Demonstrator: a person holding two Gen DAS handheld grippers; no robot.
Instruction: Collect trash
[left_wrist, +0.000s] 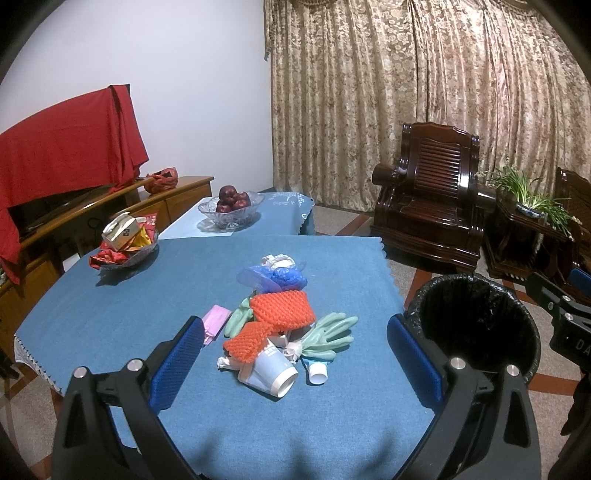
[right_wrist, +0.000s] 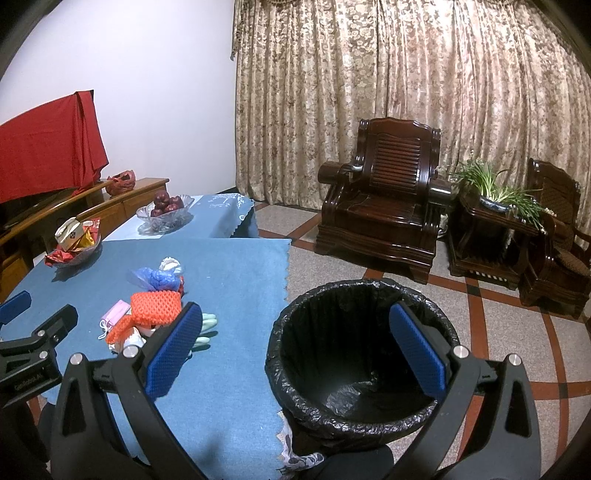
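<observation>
A trash pile lies mid-table on the blue cloth: orange foam nets (left_wrist: 284, 308) (right_wrist: 155, 306), mint rubber gloves (left_wrist: 328, 334), a tipped paper cup (left_wrist: 271, 373), a white tube (left_wrist: 316, 371), a pink mask (left_wrist: 214, 321) (right_wrist: 116, 312), blue plastic (left_wrist: 275, 277) (right_wrist: 157, 278) and white scraps. My left gripper (left_wrist: 295, 363) is open and empty, just in front of the pile. My right gripper (right_wrist: 299, 350) is open and empty, above the near rim of the black-lined bin (right_wrist: 314, 410) (left_wrist: 524, 321), which stands right of the table.
A dish of snack packets (left_wrist: 127, 243) (right_wrist: 74, 243) sits at the table's far left. A glass bowl of apples (left_wrist: 231, 206) (right_wrist: 164, 210) stands on the table behind. A wooden sideboard is at left; dark armchairs (right_wrist: 384, 210) and a plant stand (right_wrist: 495, 221) at right.
</observation>
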